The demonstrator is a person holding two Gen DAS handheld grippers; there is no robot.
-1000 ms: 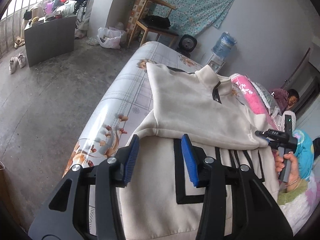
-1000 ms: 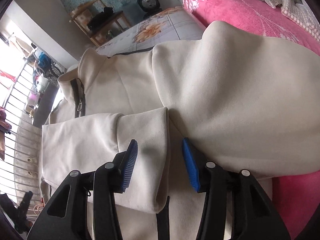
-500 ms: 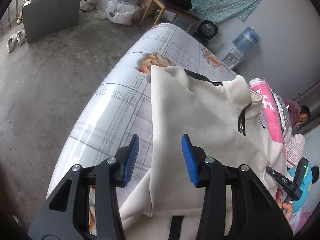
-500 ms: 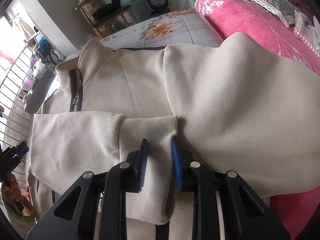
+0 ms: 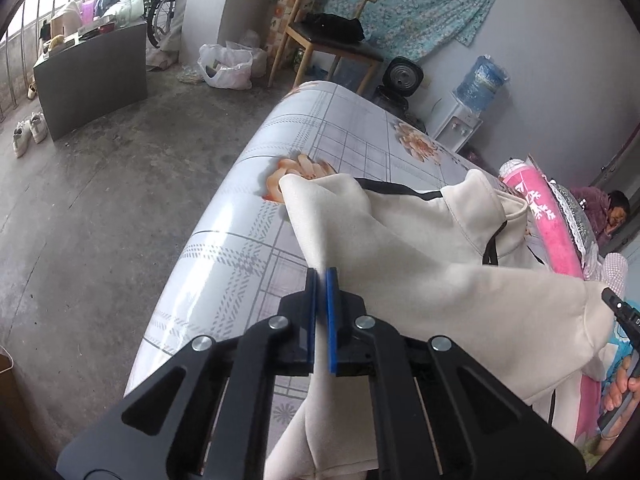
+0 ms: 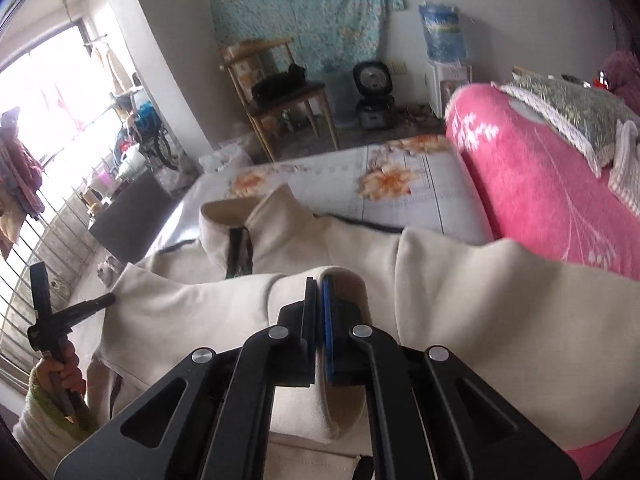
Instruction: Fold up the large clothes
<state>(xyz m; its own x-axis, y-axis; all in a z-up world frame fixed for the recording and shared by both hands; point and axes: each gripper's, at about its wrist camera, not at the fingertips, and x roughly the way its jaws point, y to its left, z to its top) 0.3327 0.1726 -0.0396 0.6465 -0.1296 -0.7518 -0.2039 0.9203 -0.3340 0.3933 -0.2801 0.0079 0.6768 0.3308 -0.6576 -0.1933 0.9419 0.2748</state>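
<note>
Both tongs now clamped on one cream sweatshirt, left tongs, right tongs

Both wrist views look down close along their fingers, sharing the cream garment on the bed.

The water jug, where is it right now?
The water jug stands on a white dispenser against the far wall, beyond the bed, right of the rice cooker in the right wrist view.
</note>
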